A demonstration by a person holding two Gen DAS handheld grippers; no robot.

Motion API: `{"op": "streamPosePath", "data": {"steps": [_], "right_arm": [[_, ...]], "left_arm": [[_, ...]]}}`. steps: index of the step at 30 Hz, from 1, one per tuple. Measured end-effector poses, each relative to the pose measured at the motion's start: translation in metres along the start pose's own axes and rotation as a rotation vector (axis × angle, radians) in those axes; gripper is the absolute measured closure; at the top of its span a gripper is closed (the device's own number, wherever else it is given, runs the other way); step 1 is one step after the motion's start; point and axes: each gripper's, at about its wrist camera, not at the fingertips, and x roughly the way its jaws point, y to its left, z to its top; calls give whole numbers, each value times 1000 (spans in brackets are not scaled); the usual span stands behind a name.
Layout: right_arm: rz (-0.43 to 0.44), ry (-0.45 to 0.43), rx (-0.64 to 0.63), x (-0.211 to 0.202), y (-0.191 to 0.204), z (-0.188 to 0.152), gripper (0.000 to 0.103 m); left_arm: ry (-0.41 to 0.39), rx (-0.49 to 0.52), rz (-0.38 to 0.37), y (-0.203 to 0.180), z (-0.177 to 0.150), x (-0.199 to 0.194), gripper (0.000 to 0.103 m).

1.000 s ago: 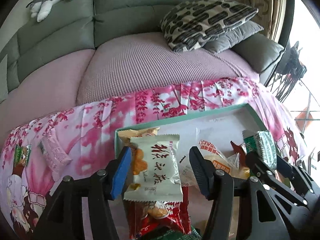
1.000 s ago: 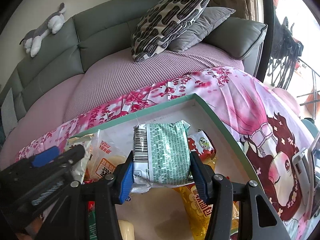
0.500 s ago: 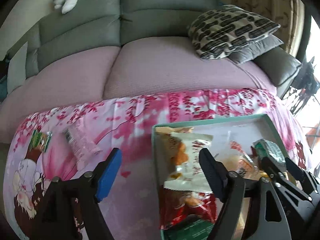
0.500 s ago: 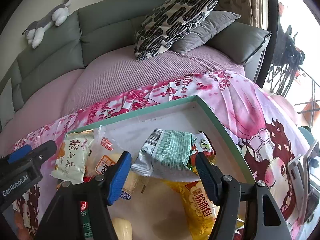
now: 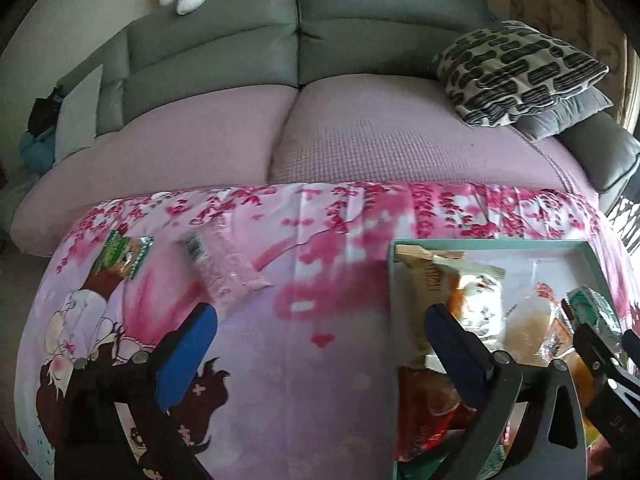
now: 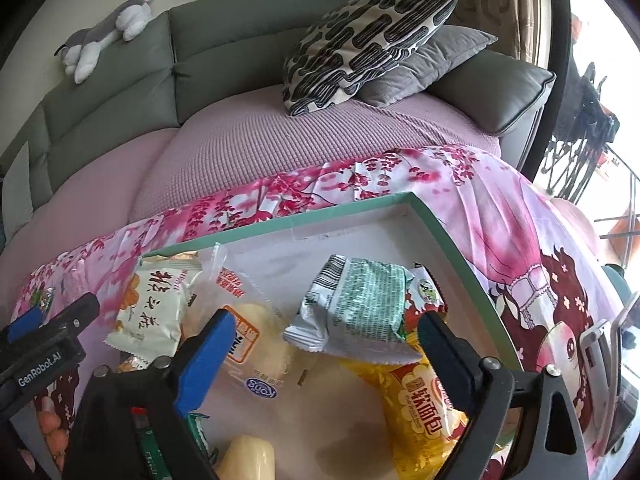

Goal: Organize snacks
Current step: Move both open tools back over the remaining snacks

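Daylight reaches you from the blown-out window point(image 6: 600, 80) at right, leaving the sofa point(image 5: 360, 52) dim. Your left wrist view is motion-blurred across the pink cloth point(image 5: 312, 300); both views bow and darken at the rims.

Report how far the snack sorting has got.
Done: the cream packet, the silver-green packet and several others lie in the teal box. In hand: nothing; both the left gripper and right gripper are open, having just been opening. Left: the pink packet and green packet out on the cloth.
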Motion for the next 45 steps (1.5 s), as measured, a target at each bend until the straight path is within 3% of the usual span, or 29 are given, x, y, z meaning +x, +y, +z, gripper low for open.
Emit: {"op": "streamPosePath", "data": {"steps": [16, 27, 41, 45], "right_arm": [[-24, 16, 11, 2, 6, 0, 0], [-10, -26, -12, -11, 31, 4, 0], [81, -49, -112, -25, 97, -1, 0], [122, -44, -177, -26, 127, -9, 0]], "left_arm": [[34, -71, 34, 37, -23, 7, 0], [30, -113, 74, 77, -31, 1, 0], [37, -277, 186, 179, -47, -16, 0], [55, -320, 251, 209, -57, -20, 0]]}}
